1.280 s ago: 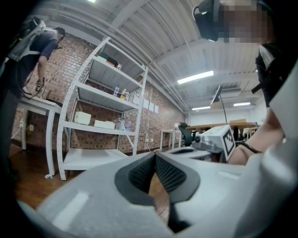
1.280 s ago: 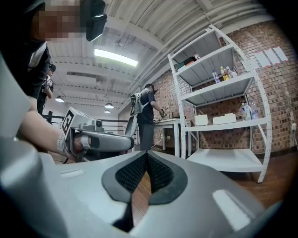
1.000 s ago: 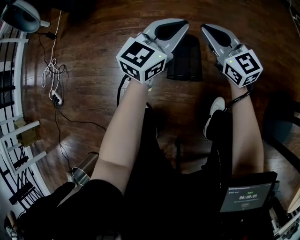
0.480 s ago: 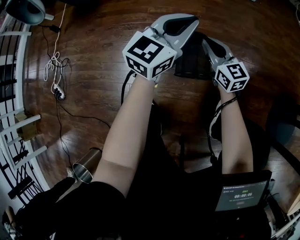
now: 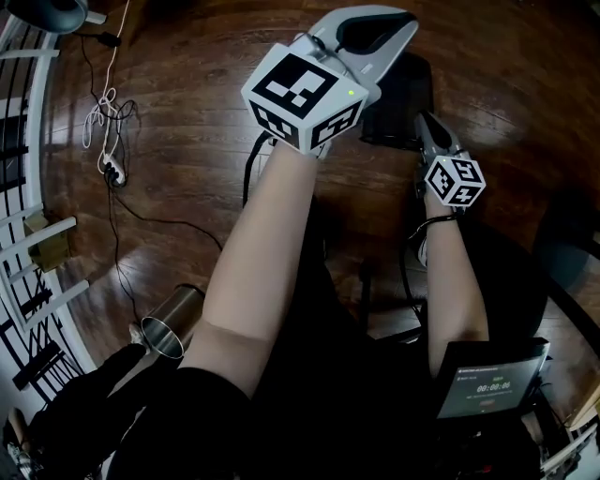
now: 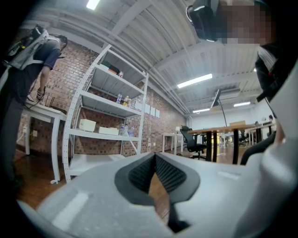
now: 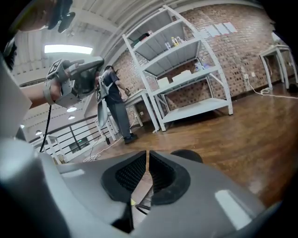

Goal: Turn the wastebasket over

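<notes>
On the dark wood floor (image 5: 187,141) sits the black mesh wastebasket (image 5: 398,111), ahead of both arms. The left claw (image 5: 403,28) is closed and empty, held high over the basket's left side. The right claw (image 5: 425,120) — jaws together, gripping nothing — has dropped since a second ago to the basket's near right edge, contact unclear.

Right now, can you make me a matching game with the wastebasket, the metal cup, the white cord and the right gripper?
Things:
1 wastebasket
2 metal cup
3 white cord
4 right gripper

Matches:
A shiny silver
B jaws shut, nothing between them
C black
D in tangled loops

Pairs: 1-C, 2-A, 3-D, 4-B
</notes>
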The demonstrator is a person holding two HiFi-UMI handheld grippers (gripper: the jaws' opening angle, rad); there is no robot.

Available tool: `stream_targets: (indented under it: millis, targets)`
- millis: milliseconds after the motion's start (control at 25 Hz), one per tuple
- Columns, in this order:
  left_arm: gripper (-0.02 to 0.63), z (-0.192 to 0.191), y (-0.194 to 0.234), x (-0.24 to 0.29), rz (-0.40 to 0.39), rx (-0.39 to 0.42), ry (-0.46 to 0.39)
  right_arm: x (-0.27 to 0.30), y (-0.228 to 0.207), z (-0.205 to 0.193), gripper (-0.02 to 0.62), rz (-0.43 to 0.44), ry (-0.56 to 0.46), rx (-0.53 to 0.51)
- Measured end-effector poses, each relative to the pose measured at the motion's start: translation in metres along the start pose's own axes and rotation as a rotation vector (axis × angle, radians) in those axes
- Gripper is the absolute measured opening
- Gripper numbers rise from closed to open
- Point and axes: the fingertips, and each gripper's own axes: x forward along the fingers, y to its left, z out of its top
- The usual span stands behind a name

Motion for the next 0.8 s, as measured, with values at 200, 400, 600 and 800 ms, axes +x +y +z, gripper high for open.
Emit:
stream_targets:
  millis: [200, 400, 600, 800]
  targets:
    - [0.000, 0.003, 0.001, -0.004, 0.002, -0.002, -0.010, -0.011, -0.006, -0.040, 0.012, -0.061, 0.008, 0.095]
    - [0.000, 0.007, 0.000, -0.005, 0.002, -0.005, -0.021, -0.023, -0.013, -0.069, 0.014, -0.100, -0.032, 0.256]
    - [0.000, 0.006, 0.002, -0.008, 0.008, -0.012, -0.029, -0.029, -0.016, -0.099, 0.026, -0.104, -0.094, 0.460]
    - [0.000, 0.020, 0.000, -0.004, 0.008, -0.017, -0.048, -0.034, -0.021, -0.108, 0.043, -0.079, -0.208, 0.689]
